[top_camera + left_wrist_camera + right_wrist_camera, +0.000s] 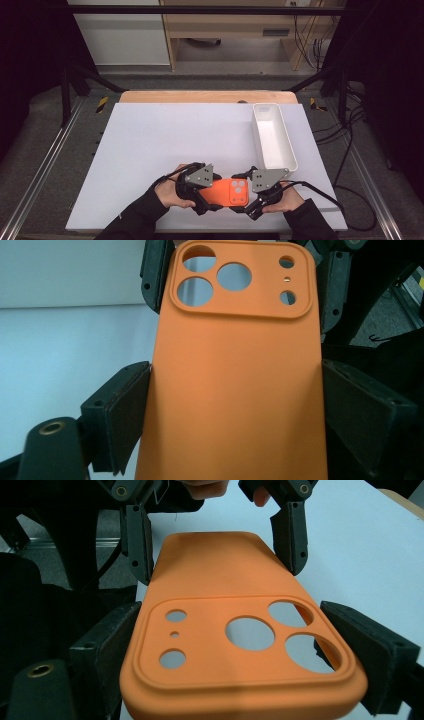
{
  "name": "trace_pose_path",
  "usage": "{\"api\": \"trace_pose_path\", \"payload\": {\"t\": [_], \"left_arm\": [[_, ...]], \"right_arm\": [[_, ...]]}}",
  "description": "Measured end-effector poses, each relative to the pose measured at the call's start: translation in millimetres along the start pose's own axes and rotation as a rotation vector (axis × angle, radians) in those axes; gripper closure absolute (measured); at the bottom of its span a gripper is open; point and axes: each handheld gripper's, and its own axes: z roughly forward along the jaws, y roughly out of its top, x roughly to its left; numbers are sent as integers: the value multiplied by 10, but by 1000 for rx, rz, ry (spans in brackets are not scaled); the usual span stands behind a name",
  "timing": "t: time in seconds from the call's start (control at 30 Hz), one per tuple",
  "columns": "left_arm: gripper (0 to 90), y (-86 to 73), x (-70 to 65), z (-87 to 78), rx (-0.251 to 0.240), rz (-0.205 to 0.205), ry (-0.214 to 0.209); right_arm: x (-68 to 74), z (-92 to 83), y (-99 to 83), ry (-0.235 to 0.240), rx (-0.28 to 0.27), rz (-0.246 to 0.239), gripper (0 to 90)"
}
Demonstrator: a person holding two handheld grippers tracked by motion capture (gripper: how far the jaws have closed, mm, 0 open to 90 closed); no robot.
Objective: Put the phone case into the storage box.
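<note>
Matt, smooth orange phone case [235, 390]; glossy white plastic bin [273, 135].

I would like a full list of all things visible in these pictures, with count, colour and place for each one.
phone case: one, orange, camera cutouts toward the right, held between both grippers at the table's near edge.
bin: one, white, long and open, on the right part of the mat.
mat: one, pale grey-white, covering the table.
table: one, wooden edge showing at the far side.
cables: several, black, on the floor at the right.
left hand-held gripper: one, black, jaws shut on the case's plain end.
right hand-held gripper: one, black, jaws against the sides of the camera end.
hands: two, dark sleeves, at the bottom.
</note>
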Motion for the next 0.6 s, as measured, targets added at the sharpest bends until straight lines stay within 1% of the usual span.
{"api": "trace_pose_path", "payload": {"t": [0.27, 0.6], "left_arm": [[149, -6, 4, 6, -1, -3, -5], [148, -6, 12, -2, -7, -8, -10]], "right_arm": [[-12, -6, 2, 15, 4, 7, 148], [-19, -14, 8, 19, -1, 13, 155]]}}
